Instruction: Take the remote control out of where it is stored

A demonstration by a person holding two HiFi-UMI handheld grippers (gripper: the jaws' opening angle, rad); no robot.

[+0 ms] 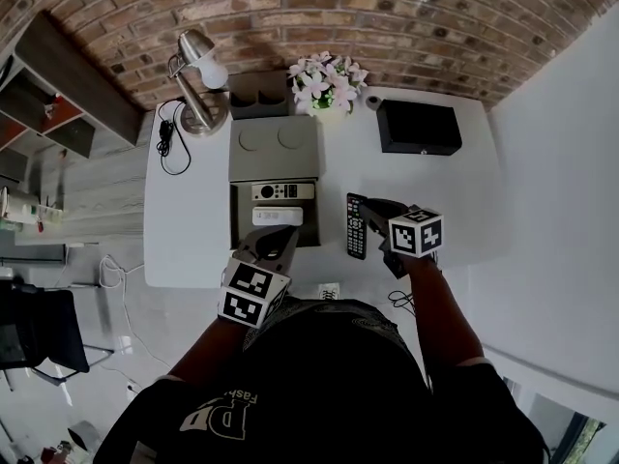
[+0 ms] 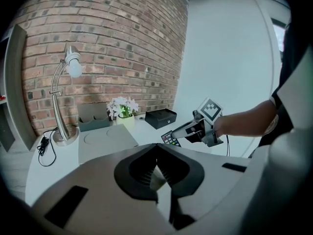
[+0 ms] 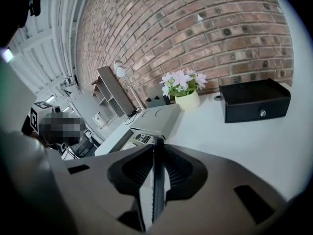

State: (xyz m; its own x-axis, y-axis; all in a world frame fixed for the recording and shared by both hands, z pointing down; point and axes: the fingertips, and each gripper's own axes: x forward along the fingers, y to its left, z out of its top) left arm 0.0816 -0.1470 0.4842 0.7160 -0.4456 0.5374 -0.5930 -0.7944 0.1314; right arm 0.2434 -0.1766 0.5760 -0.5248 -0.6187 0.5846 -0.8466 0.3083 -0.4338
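As the head view shows it, the black remote point(image 1: 356, 225) is out of the grey box point(image 1: 240, 222). It is just right of the box, on or just over the white table point(image 1: 193, 220), w/ the right gripper point(image 1: 372, 211) clamped on its far half. The box lid point(image 1: 274, 148) lies flipped back on the far side, and a light remote point(image 1: 282, 191) sits in the tray. The left gripper point(image 1: 279, 240) is at the box's near end.

Left gripper view: its jaws are closed, tips meeting, nothing clearly btw them. At right, the other gripper holds the black remote low over the table.

Right gripper view: jaws pinch the remote's thin edge, seen end-on.

Risk: the grip is narrow and off-centre, so the long body prob. levers down and twists or slips out, esp. if swung fast. It'd then drop on the table or clip the box wall.
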